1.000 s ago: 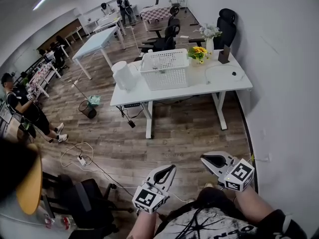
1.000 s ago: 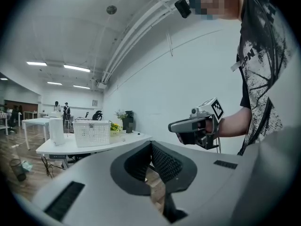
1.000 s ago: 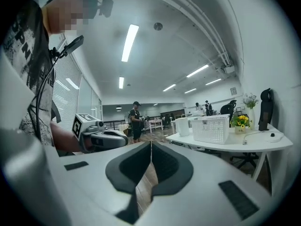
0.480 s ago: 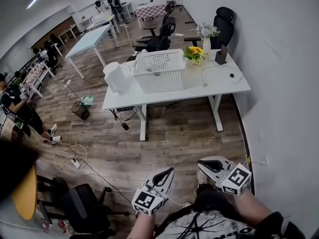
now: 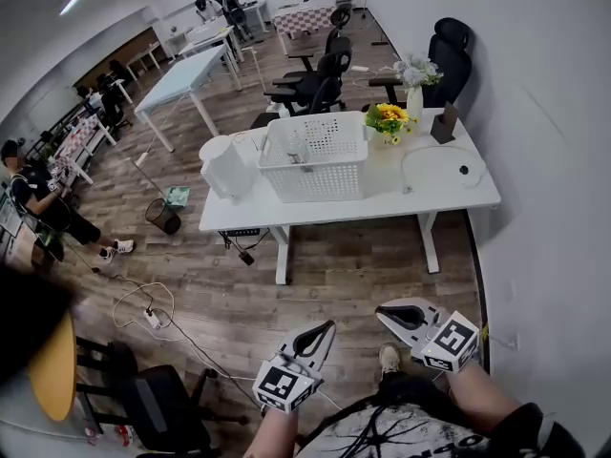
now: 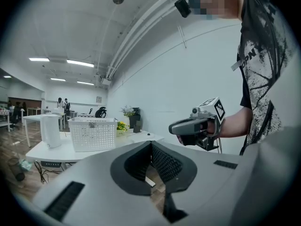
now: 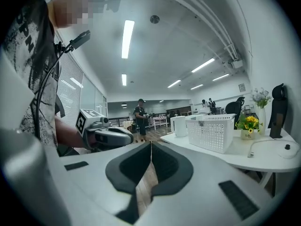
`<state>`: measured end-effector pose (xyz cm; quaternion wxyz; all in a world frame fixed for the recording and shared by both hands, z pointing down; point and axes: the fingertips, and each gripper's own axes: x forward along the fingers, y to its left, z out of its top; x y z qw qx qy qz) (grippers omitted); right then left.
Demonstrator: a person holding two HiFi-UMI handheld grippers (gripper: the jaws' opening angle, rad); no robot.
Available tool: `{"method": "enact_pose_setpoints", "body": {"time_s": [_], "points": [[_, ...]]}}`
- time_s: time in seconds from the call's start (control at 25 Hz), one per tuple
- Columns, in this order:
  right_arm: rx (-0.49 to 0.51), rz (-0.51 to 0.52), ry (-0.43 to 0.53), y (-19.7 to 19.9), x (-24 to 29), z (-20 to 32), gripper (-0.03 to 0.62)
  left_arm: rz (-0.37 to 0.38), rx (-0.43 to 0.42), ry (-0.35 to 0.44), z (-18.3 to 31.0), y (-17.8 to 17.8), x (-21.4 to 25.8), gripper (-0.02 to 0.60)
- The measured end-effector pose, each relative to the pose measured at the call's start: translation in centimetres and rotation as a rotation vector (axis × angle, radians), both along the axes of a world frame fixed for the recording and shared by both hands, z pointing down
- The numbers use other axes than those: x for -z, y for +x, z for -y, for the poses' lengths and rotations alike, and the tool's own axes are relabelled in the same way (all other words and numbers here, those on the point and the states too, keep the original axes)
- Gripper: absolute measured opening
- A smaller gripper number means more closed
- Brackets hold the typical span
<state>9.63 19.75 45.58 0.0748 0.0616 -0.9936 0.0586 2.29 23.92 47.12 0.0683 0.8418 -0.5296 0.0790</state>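
Note:
Both grippers hang at waist height over the wooden floor, well short of the white desk (image 5: 430,197). My left gripper (image 5: 326,326) is shut with nothing between its jaws. My right gripper (image 5: 381,310) is also shut and empty. The two point forward, side by side, a hand's width apart. In the left gripper view the jaws (image 6: 150,143) meet in a thin line, with the right gripper (image 6: 194,125) at the right. In the right gripper view the jaws (image 7: 150,143) are likewise together, with the left gripper (image 7: 106,133) at the left.
On the desk stand a white perforated basket (image 5: 320,156), a white kettle (image 5: 227,167), yellow flowers (image 5: 387,117), a vase of white flowers (image 5: 417,74) and a looped white cable (image 5: 430,165). Black office chairs (image 5: 453,48) stand behind. A black chair (image 5: 158,399) and floor cables (image 5: 143,303) lie left.
The desk and basket look larger and nearer in both gripper views. Both grippers keep the same shut pose side by side.

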Motion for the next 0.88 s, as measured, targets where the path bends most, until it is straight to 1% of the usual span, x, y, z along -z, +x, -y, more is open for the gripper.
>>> {"method": "enact_pose_setpoints", "body": {"time_s": [0.2, 0.44, 0.6, 0.88], "points": [[0.042, 0.018, -0.004, -0.7, 0.6, 5.5, 0.023, 0.012, 0.040, -0.006, 5.3, -0.5, 0.2, 0.011], [0.073, 0.030, -0.001, -0.6, 0.6, 10.7, 0.023, 0.016, 0.087, -0.010, 10.3, -0.6, -0.1, 0.011], [0.083, 0.032, -0.001, -0.5, 0.3, 13.5, 0.023, 0.025, 0.124, -0.010, 13.1, -1.2, 0.0, 0.011], [0.102, 0.022, 0.005, -0.3, -0.4, 17.6, 0.023, 0.029, 0.138, -0.008, 17.3, -0.9, -0.3, 0.011]]}}
